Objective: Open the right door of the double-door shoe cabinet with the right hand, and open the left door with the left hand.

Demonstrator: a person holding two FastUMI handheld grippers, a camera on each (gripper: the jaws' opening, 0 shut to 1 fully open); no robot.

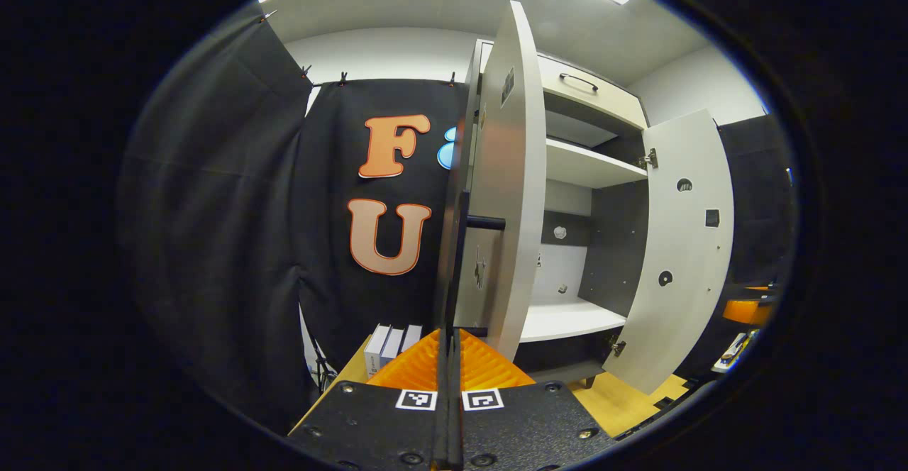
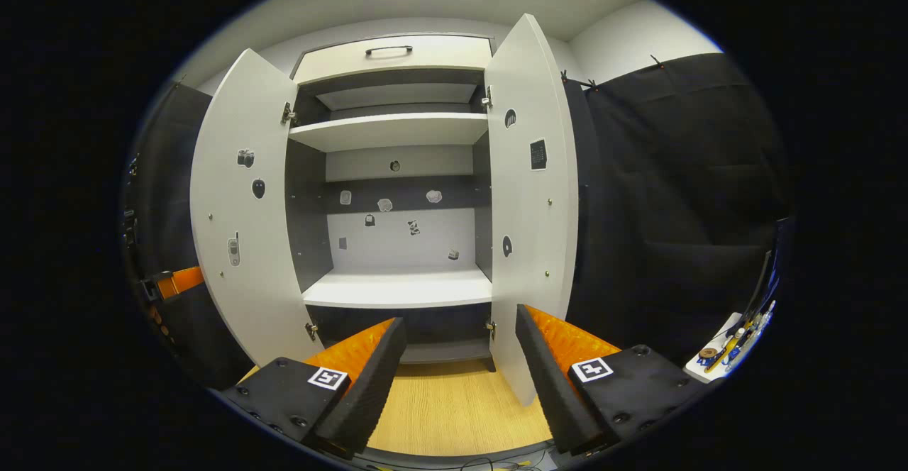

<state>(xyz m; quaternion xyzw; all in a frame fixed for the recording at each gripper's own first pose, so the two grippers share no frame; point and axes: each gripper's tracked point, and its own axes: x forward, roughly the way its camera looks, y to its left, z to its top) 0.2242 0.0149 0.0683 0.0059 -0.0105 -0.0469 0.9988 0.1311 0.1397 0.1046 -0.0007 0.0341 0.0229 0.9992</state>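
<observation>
A: Where does the shoe cabinet stand?

B: Straight ahead in the right gripper view, on a pale wooden floor, with both doors swung out. The left door and the right door flare to either side, and the shelves between them lie open to the front.

A: And the right gripper?

B: Its fingers are spread wide and hold nothing. It sits low before the opening, with the bottom edge of the right door just beside its right finger.

A: What of the left gripper?

B: Its fingers are pressed together, with only a thin seam between them. The left door is seen edge-on right above them, and its dark bar handle runs down to the fingertips. Whether the fingers actually pinch the handle cannot be told.

A: Is there room around that door?

B: To its left hangs the black cloth wall, with a few pale boxes standing at its foot near the gripper. To its right the cabinet interior is open, and the right door stands well apart at the far side.
</observation>
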